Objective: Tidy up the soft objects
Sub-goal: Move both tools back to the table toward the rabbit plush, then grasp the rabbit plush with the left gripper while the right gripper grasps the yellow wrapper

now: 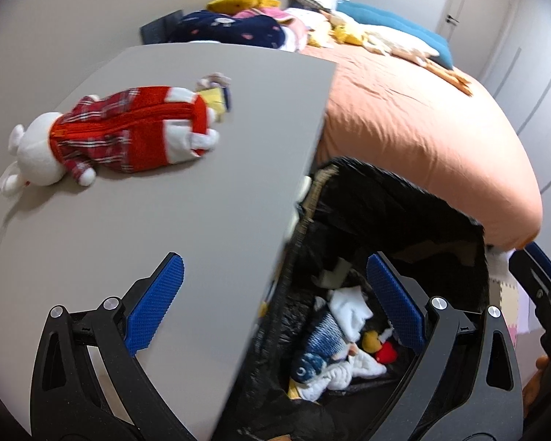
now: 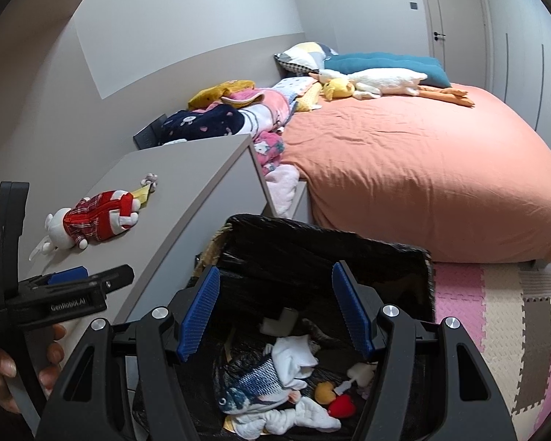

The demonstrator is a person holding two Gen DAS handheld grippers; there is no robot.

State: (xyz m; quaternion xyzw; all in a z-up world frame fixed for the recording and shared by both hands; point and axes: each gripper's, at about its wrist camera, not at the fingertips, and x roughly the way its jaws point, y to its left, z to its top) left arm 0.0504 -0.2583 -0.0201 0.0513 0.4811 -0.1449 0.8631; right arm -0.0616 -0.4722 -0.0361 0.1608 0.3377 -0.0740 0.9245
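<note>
Rabbit (image 1: 103, 132): last big soft toy not binned, lying on its side near the far left edge of the table (image 1: 202, 191), head toward the near-left, a small yellow toy (image 1: 216, 97) touching its feet. Well apart from both claws.

Left claw (image 1: 275, 308): spread, nothing between the blue pads, straddling the table's right edge, one finger over the tabletop, the other over the bin (image 1: 404, 220). Right claw (image 2: 273, 312): spread too, empty, hanging over the bin's mouth, pointing down into it.

Below, in the bin: fish (image 2: 253, 382), white cloth (image 2: 294, 360), small yellow and red toys, all loose on the black liner. Bin tucked against the table's right side, bed (image 2: 422, 169) beyond with more plush and blankets along its far edge.

Likely next: reach across the table for the rabbit. Risks, as judged from here:
- Soft body squashing under the pads, so a shallow pinch on the plaid dress could slip mid-carry and drop short of the bin.
- Grabbing near the feet could drag the yellow toy along or knock it off the far edge.
- Long ears and limbs dangling, apt to snag the bin rim or liner on the way in.
- Both claws close together near the table's right edge; crossing paths could bump them.
</note>
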